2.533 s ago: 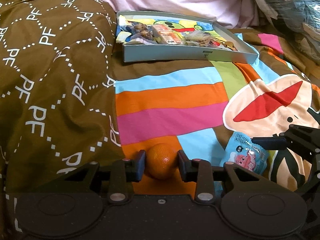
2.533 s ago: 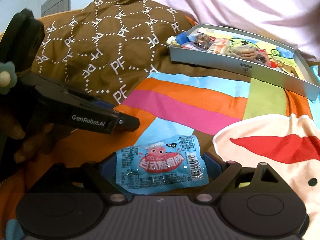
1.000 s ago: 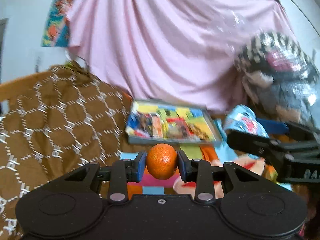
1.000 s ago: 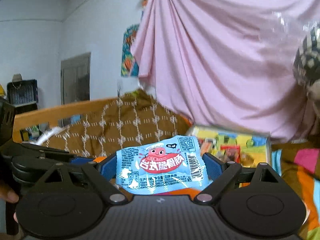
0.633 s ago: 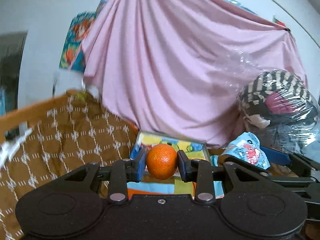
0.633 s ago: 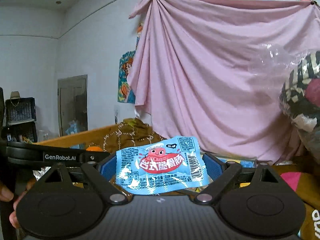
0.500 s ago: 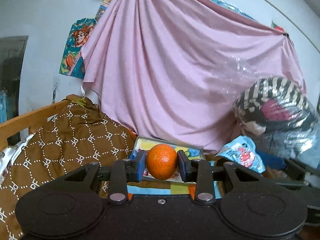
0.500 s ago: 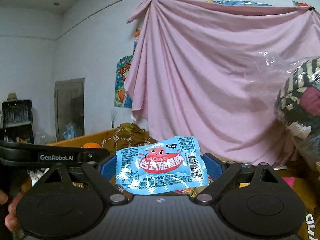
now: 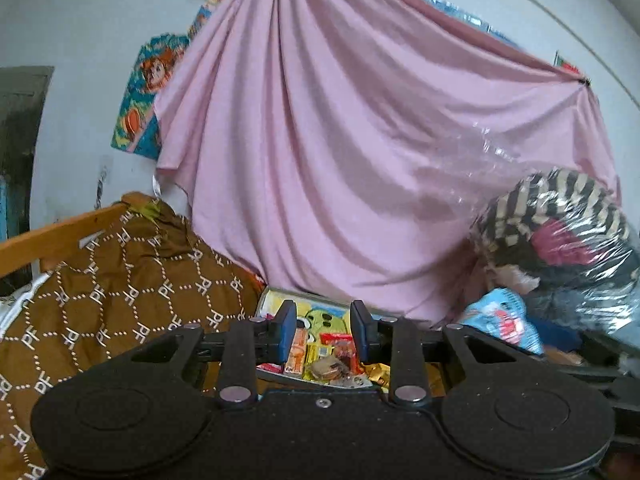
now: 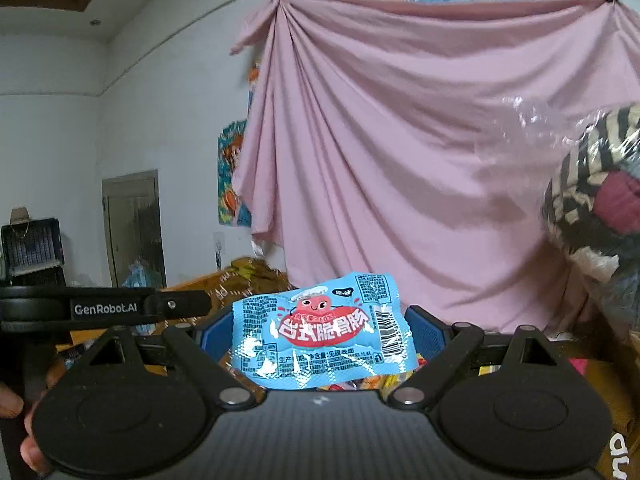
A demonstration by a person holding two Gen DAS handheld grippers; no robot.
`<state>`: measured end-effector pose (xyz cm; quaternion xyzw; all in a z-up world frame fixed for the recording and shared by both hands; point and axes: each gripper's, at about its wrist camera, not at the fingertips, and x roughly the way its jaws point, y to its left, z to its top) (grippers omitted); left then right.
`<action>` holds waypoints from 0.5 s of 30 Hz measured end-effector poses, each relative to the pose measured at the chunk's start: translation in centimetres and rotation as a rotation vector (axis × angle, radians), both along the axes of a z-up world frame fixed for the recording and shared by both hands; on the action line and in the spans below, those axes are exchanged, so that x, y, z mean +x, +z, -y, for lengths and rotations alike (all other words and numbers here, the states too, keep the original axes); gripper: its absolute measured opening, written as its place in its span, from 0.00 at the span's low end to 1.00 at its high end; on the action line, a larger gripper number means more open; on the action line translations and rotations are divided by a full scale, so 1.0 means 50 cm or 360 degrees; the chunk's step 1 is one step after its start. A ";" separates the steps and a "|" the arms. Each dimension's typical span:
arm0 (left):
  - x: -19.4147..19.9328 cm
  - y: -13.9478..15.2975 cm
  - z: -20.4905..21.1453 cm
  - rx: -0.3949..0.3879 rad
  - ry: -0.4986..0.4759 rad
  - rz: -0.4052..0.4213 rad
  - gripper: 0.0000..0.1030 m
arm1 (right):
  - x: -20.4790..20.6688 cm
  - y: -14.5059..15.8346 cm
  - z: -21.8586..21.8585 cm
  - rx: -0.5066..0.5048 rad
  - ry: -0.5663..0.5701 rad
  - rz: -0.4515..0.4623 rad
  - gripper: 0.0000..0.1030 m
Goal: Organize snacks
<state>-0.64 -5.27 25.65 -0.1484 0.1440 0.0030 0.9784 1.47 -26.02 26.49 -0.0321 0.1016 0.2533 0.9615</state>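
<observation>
Left hand-held gripper (image 9: 323,334): nothing between its blue pads now. Half a sec ago the orange sat pinched there; it's gone from view & I can't tell where it went. The pads stand a narrow gap apart w/ the jaws closing a bit on air. Thru that gap, just ahead & below, is the snack tray (image 9: 276,298), full of small packets, on the bed in front of the pink curtain (image 9: 340,160). The tray looks nearer & sits right under the pads now, vs. further ahead before. Brown PF blanket (image 9: 120,292) is to the left of this hand-held gripper.

Right hand-held gripper (image 10: 320,330): same as before, jaws wide & pressed on both ends of the blue sausage snack packet (image 10: 320,336), held up in the air, flat side to the camera. Bits of the tray's snacks peek out under the packet. In the left view the packet shows off to the right, blurry. A hand (image 10: 12,404) shows at the left edge of the right view, under the other tool's black bar.
</observation>
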 end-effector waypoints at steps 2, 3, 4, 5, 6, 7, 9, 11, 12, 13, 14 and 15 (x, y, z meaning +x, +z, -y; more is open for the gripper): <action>0.035 -0.030 -0.003 0.0009 -0.0015 -0.0062 0.31 | 0.030 -0.007 0.020 -0.0040 -0.0025 -0.0016 0.89; 0.051 -0.047 -0.004 0.0012 -0.0031 -0.0106 0.31 | 0.047 -0.011 0.033 -0.0028 -0.0043 -0.0043 0.89; 0.071 -0.073 -0.006 0.0022 -0.0057 -0.0157 0.31 | 0.064 -0.016 0.046 0.0007 -0.0060 -0.0075 0.89; 0.085 -0.096 -0.008 0.0033 -0.0075 -0.0196 0.31 | 0.077 -0.022 0.055 0.0035 -0.0062 -0.0092 0.89; 0.095 -0.116 -0.009 0.0041 -0.0090 -0.0231 0.32 | 0.089 -0.033 0.062 0.0048 -0.0059 -0.0087 0.89; 0.107 -0.141 -0.012 0.0051 -0.0117 -0.0270 0.34 | 0.100 -0.044 0.065 0.0043 -0.0055 -0.0067 0.89; 0.131 -0.196 -0.018 0.0076 -0.0166 -0.0374 0.39 | 0.122 -0.077 0.066 0.0025 -0.0045 -0.0021 0.89; 0.150 -0.254 -0.023 0.0107 -0.0241 -0.0492 0.40 | 0.149 -0.112 0.064 0.0032 -0.0038 -0.0021 0.89; 0.156 -0.283 -0.022 0.0133 -0.0272 -0.0542 0.41 | 0.161 -0.132 0.062 0.0033 -0.0027 -0.0018 0.89; 0.157 -0.307 -0.022 0.0151 -0.0300 -0.0580 0.42 | 0.172 -0.149 0.056 0.0029 -0.0021 -0.0007 0.89; 0.158 -0.331 -0.022 0.0163 -0.0325 -0.0622 0.44 | 0.181 -0.165 0.047 0.0026 -0.0021 0.0010 0.89; 0.156 -0.352 -0.020 0.0166 -0.0351 -0.0656 0.47 | 0.189 -0.182 0.038 0.0033 -0.0014 0.0017 0.89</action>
